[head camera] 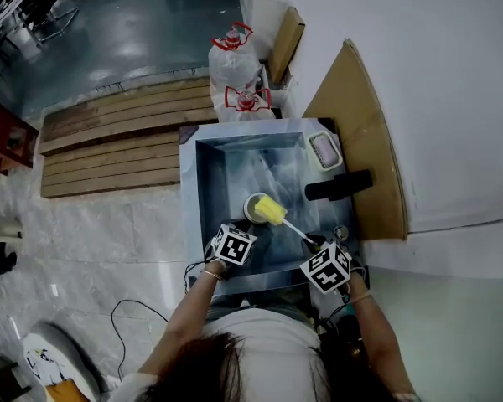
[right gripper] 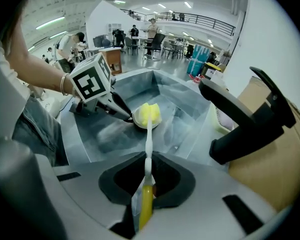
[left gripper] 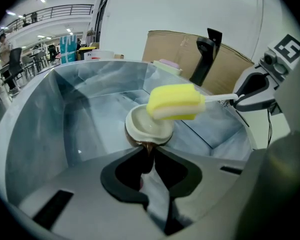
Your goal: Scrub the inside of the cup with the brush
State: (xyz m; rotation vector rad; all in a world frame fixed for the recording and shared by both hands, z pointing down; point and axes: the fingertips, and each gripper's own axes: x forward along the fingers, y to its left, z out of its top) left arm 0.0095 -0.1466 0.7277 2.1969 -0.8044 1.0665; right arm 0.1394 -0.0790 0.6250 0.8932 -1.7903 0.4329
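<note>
Head view: A steel sink is set in a counter, with a black faucet on its right rim and cardboard leaning on the wall behind. The cup stands on the sink floor toward the near side. The yellow sponge head of the brush overlaps the cup's right edge. The left gripper reaches the cup from the near side. The right gripper holds the brush's white stem from the near right.

Left gripper view: The cup, white inside and brown outside, sits directly ahead of the left gripper. The jaws are clenched on the cup's near brown rim. The brush head lies over the far side of the cup's mouth. Whether it touches the inner wall cannot be told. The right gripper is at the right, with the stem running from it to the sponge.

Right gripper view: The right gripper has its jaws clamped on the brush, where the white stem meets the yellow handle end. The stem runs straight ahead to the sponge head, which covers most of the cup. The left gripper meets the cup from the left.
</note>
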